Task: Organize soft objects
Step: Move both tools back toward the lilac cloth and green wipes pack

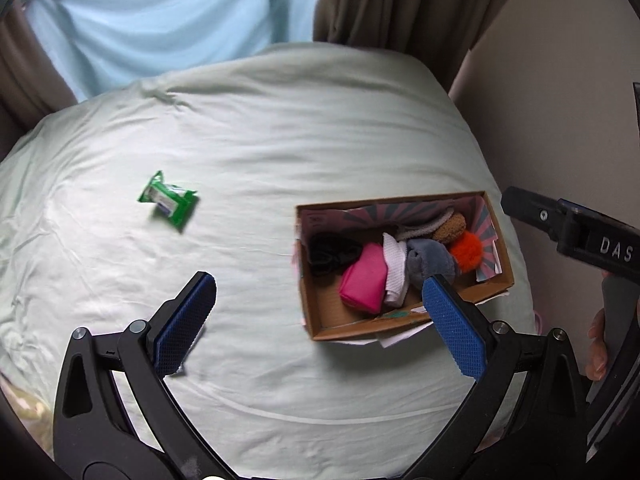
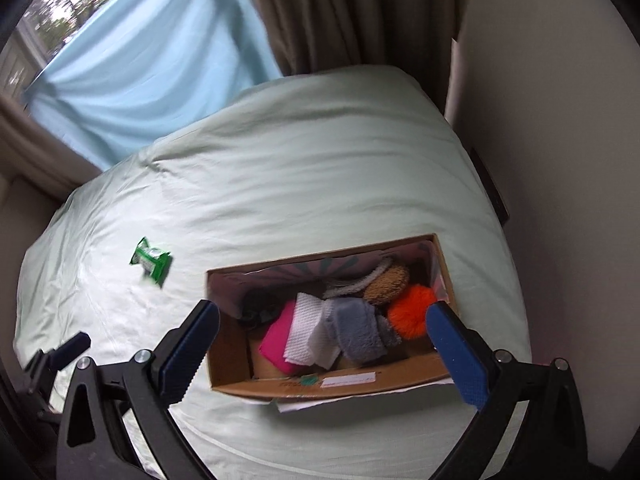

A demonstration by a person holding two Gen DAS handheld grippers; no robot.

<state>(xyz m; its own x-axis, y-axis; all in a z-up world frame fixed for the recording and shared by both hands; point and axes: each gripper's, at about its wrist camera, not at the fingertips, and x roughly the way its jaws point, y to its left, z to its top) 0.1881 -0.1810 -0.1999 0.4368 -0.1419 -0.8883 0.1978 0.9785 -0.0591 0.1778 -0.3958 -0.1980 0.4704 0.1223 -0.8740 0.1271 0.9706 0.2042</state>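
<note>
A cardboard box (image 1: 320, 312) (image 2: 224, 344) sits on the pale green bed. It holds several soft things: a black one (image 1: 332, 254), a pink one (image 1: 364, 280) (image 2: 276, 340), a white cloth (image 1: 394, 274) (image 2: 308, 334), a grey plush (image 1: 430, 262) (image 2: 358, 332), a brown one (image 1: 450, 228) (image 2: 386, 280) and an orange pompom (image 1: 466, 250) (image 2: 412, 312). A green packet (image 1: 168, 200) (image 2: 151, 260) lies on the bed to the left. My left gripper (image 1: 320, 320) is open and empty, above the box's near left corner. My right gripper (image 2: 322, 354) is open and empty, above the box.
The bed sheet (image 1: 240, 140) (image 2: 300, 168) is wrinkled. Blue and brown curtains (image 1: 168, 12) (image 2: 152, 68) hang behind the bed. A wall (image 1: 560, 80) (image 2: 560, 160) runs along the right side. The right gripper's body (image 1: 580, 236) shows at right in the left wrist view.
</note>
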